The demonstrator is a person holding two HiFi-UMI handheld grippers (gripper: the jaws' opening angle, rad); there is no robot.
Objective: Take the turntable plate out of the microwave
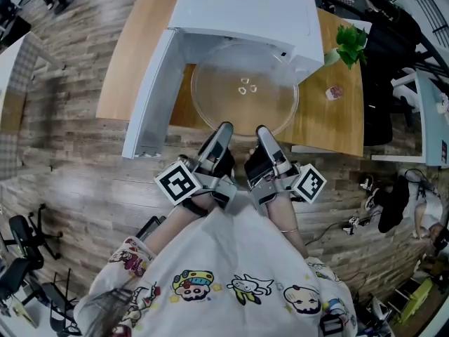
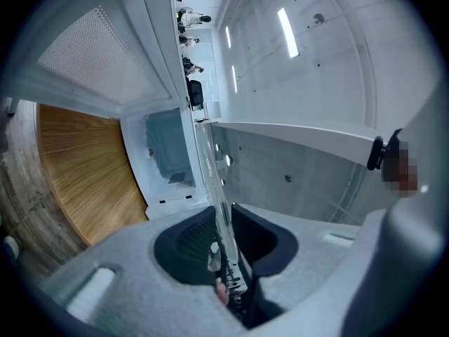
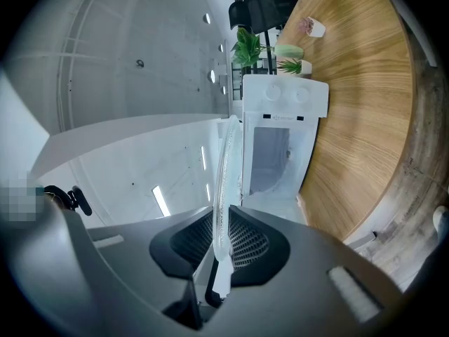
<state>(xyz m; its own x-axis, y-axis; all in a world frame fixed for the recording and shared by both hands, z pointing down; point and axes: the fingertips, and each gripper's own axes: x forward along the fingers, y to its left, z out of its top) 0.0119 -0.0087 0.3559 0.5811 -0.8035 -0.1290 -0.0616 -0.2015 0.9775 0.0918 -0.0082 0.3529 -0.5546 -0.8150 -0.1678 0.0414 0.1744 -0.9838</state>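
The left claw point(image 1: 223, 130) and right claw point(image 1: 262, 132) each clamp the near rim of the glass plate point(image 1: 235, 104), mid-frame. Gripping side by side likely keeps it level, partly outside the microwave point(image 1: 245, 12).

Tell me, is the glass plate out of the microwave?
Nearly. Done: the door of the white microwave is open. In hand: the left gripper and right gripper each have jaws shut on the near rim of the round clear glass turntable plate; most of it is outside. Left: probably drawing its far edge clear.
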